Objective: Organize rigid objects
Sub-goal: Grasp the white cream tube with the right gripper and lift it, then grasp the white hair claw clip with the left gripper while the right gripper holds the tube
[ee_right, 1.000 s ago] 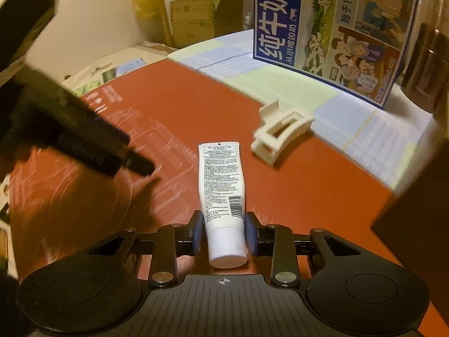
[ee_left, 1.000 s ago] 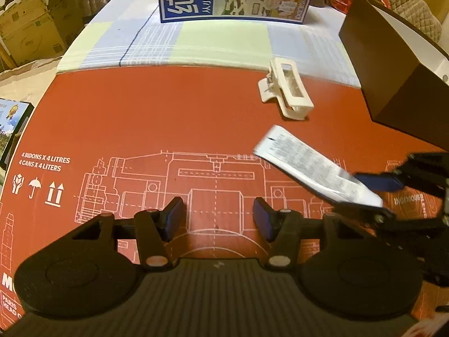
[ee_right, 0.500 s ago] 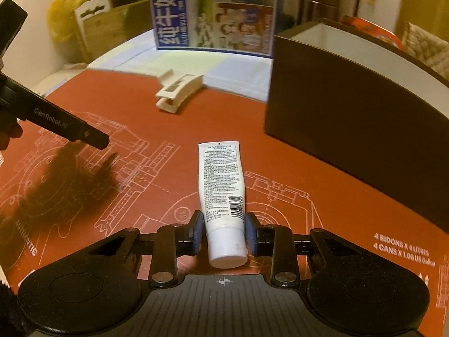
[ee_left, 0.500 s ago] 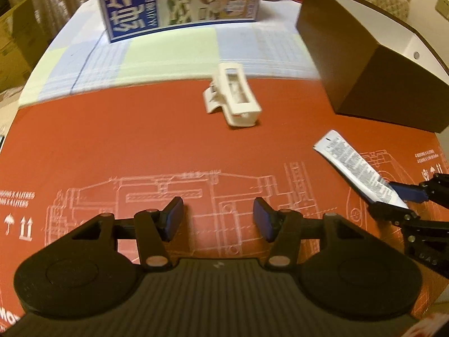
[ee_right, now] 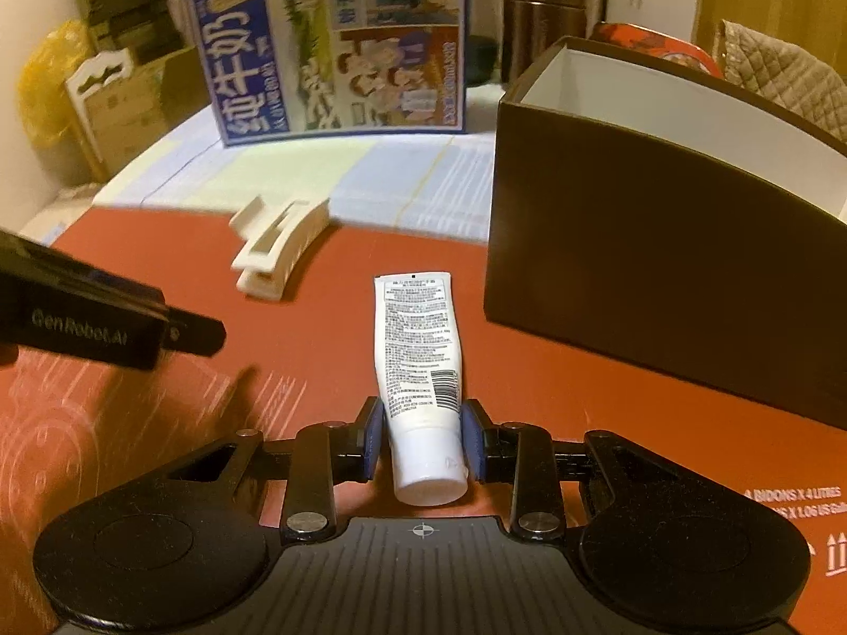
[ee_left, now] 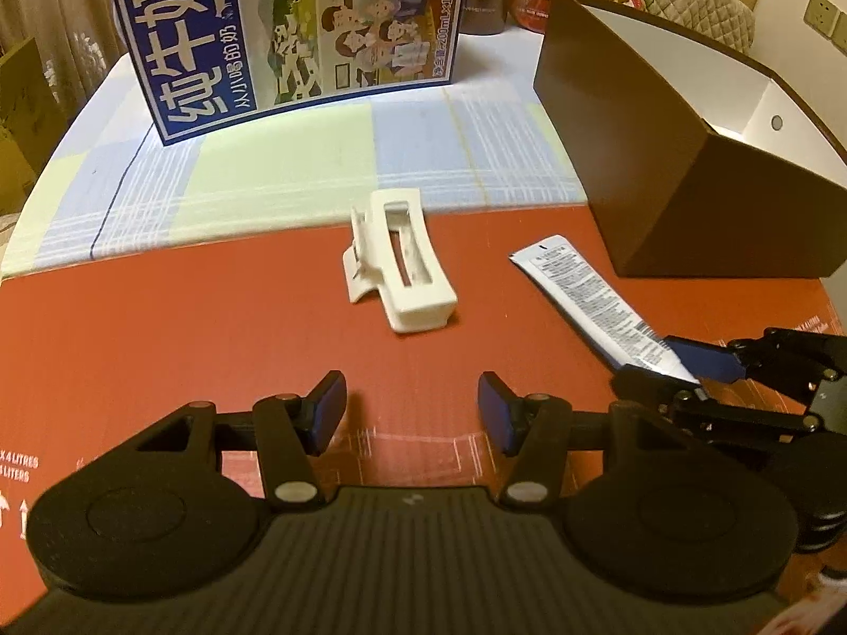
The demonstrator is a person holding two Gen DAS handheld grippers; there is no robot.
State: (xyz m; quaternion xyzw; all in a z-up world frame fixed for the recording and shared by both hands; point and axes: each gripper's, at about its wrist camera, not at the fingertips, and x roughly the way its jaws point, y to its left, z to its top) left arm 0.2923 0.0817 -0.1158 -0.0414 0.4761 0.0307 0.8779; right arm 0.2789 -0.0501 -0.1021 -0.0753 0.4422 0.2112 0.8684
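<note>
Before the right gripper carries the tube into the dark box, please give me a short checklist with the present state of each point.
1. Right gripper shut on the white tube: ok.
2. Grip near the cap end, tube not slipping: cannot tell.
3. Dark box open at the top: ok.
4. Room inside the box: cannot tell, its floor is hidden.
5. Left gripper open, holding nothing, aside from the tube's path: ok.
6. White hair clip lies apart from the tube: ok.
</note>
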